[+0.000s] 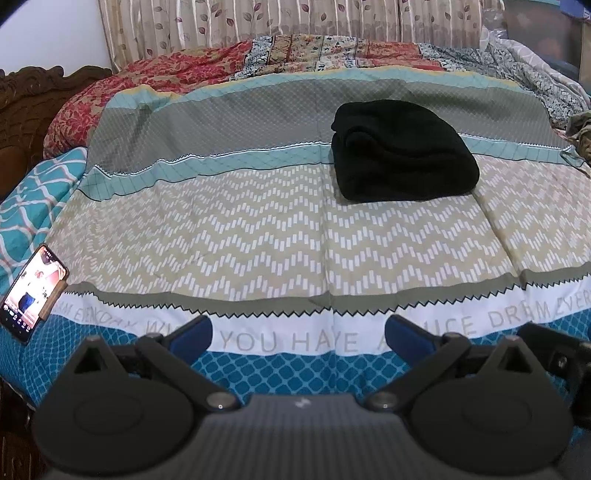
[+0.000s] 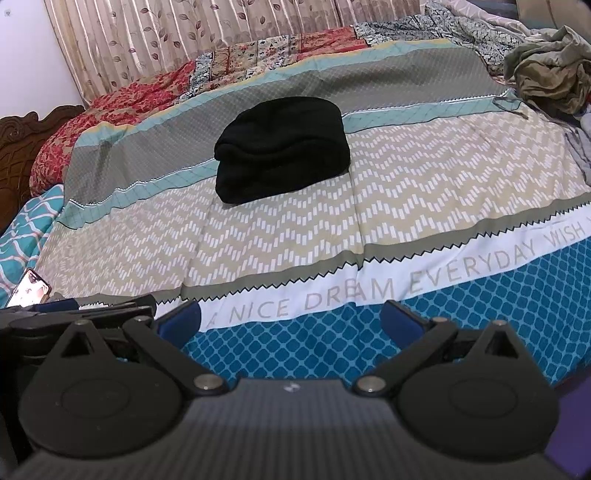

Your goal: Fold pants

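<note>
The black pants [image 1: 402, 151] lie folded in a thick compact stack on the patterned bedspread [image 1: 258, 229], right of centre in the left wrist view. In the right wrist view the pants [image 2: 282, 149] sit mid-bed, left of centre. My left gripper [image 1: 298, 334] is open and empty, held back over the bed's near edge, well short of the pants. My right gripper [image 2: 291, 319] is also open and empty, over the near edge. The left gripper's body shows at the lower left of the right wrist view [image 2: 74, 314].
A lit phone [image 1: 31, 290] leans at the bed's left edge. A crumpled olive garment [image 2: 550, 77] lies at the far right. Rumpled floral quilts [image 1: 207, 66] line the back, before a curtain [image 2: 184, 33]. A carved wooden headboard [image 1: 33, 99] stands at left.
</note>
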### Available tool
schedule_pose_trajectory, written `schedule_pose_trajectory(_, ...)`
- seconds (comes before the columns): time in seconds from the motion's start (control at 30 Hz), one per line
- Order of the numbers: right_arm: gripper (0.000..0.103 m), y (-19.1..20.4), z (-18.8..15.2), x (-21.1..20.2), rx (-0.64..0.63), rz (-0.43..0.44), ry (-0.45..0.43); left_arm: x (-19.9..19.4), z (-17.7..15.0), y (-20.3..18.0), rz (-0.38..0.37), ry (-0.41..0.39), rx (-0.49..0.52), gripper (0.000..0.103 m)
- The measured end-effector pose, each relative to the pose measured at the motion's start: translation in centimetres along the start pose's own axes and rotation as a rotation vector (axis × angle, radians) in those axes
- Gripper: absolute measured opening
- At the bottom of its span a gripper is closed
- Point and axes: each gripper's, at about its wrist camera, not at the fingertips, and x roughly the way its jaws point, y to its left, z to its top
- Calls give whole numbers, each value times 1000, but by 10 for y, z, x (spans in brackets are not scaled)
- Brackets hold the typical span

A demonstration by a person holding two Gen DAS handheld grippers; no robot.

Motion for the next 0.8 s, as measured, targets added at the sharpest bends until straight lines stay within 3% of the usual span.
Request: schedule_pose_trajectory(0.8, 103, -1, -1, 6, 0, 0, 26, 10, -2, 1, -16, 60, -9, 103)
